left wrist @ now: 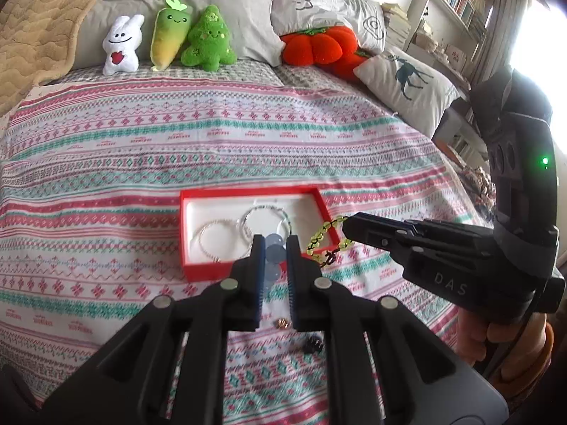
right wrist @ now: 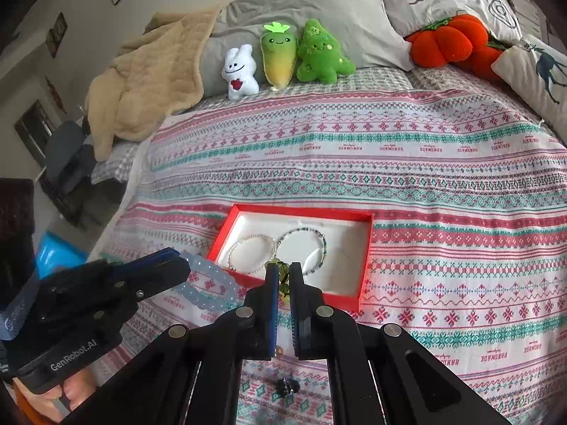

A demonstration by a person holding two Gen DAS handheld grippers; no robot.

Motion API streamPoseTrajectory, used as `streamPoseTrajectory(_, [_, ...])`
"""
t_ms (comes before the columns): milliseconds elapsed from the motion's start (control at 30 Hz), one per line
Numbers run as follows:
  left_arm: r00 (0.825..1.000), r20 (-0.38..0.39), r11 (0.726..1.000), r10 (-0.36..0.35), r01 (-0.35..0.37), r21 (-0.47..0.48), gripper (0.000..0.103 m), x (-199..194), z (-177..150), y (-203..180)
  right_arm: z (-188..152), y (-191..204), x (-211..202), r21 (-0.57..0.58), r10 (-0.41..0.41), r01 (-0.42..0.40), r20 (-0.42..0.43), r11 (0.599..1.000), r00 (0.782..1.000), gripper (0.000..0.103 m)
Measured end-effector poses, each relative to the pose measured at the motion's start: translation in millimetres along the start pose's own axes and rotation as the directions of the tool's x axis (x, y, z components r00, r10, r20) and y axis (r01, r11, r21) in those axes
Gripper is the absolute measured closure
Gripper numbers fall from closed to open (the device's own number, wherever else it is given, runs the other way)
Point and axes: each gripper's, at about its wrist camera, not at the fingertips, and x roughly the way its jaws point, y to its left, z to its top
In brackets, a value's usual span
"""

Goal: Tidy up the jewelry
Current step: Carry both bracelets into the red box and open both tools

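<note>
A red jewelry box (left wrist: 187,233) (right wrist: 365,258) with a white lining lies open on the patterned bedspread. Two thin bead bracelets (left wrist: 209,239) (right wrist: 301,244) lie in it. My left gripper (left wrist: 273,248) (right wrist: 177,262) is shut on a pale blue bead bracelet (left wrist: 273,249) (right wrist: 209,283), held above the box's near left edge. My right gripper (right wrist: 283,276) (left wrist: 349,228) is shut on a yellow-green bead bracelet (left wrist: 324,239) (right wrist: 283,272), held over the box's near right corner.
A small gold ring (left wrist: 281,324) and a dark ornament (left wrist: 313,345) (right wrist: 286,386) lie on the bedspread near me. Plush toys (left wrist: 170,39) (right wrist: 283,56), a red pumpkin cushion (left wrist: 319,47) and pillows line the far side. A beige blanket (right wrist: 141,78) lies at far left.
</note>
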Motion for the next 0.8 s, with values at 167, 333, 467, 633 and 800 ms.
streamPoseTrajectory(167, [0.999,0.036,0.999,-0.039,0.039,-0.016,0.090,13,14,-5,10,-10,0,0.030,-0.009,0.008,0.028,1.000,1.000,0.097])
streamPoseTrajectory(333, [0.994,0.062,0.994,-0.093,0.097,-0.050,0.090,36,22,0,18,-20,3,0.043,-0.047,0.045,0.051,0.998,0.998,0.097])
streamPoseTrajectory(467, [0.999,0.004,0.995,-0.044,0.045,-0.094,0.090,63,17,19,23,-27,8,0.051,-0.067,0.064,0.059,0.997,0.996,0.097])
streamPoseTrajectory(633, [0.998,-0.051,0.992,0.043,-0.049,-0.113,0.090,76,8,39,28,-25,19,0.063,-0.054,0.051,0.049,0.997,0.997,0.097])
streamPoseTrajectory(800, [0.993,-0.088,0.988,0.085,-0.095,-0.125,0.090,82,3,49,30,-7,30,0.044,0.011,-0.013,0.045,0.999,0.999,0.097])
